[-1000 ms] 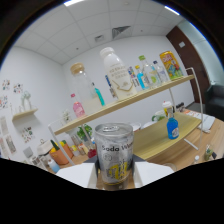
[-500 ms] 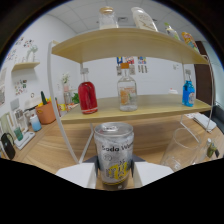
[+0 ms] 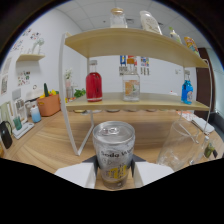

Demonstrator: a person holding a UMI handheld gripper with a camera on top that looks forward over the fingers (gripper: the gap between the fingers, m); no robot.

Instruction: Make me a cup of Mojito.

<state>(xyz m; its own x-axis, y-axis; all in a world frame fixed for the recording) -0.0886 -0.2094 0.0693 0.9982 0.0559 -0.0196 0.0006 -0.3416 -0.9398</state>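
Note:
A silver soda water can [image 3: 114, 152] with a yellow band stands upright between my two white fingers [image 3: 75, 175], and both press on its sides. My gripper [image 3: 114, 176] holds it above the wooden table. Just right of the can a clear glass cup [image 3: 182, 147] stands on the table. Beyond the can is a two-tier wooden shelf [image 3: 135, 102]. On its lower board stand a red bottle [image 3: 93, 82], a clear bottle [image 3: 131, 85] and a blue bottle [image 3: 187, 90].
More bottles stand on the shelf's top board [image 3: 135, 42]. An orange pot with plants [image 3: 49, 103] and small containers [image 3: 35, 114] sit to the left by the wall. A white shelf leg [image 3: 67, 100] rises just left of the can.
The view has levelled out and come closer to the shelf. The can stays held between the fingers, and the glass cup now shows beside it on the right.

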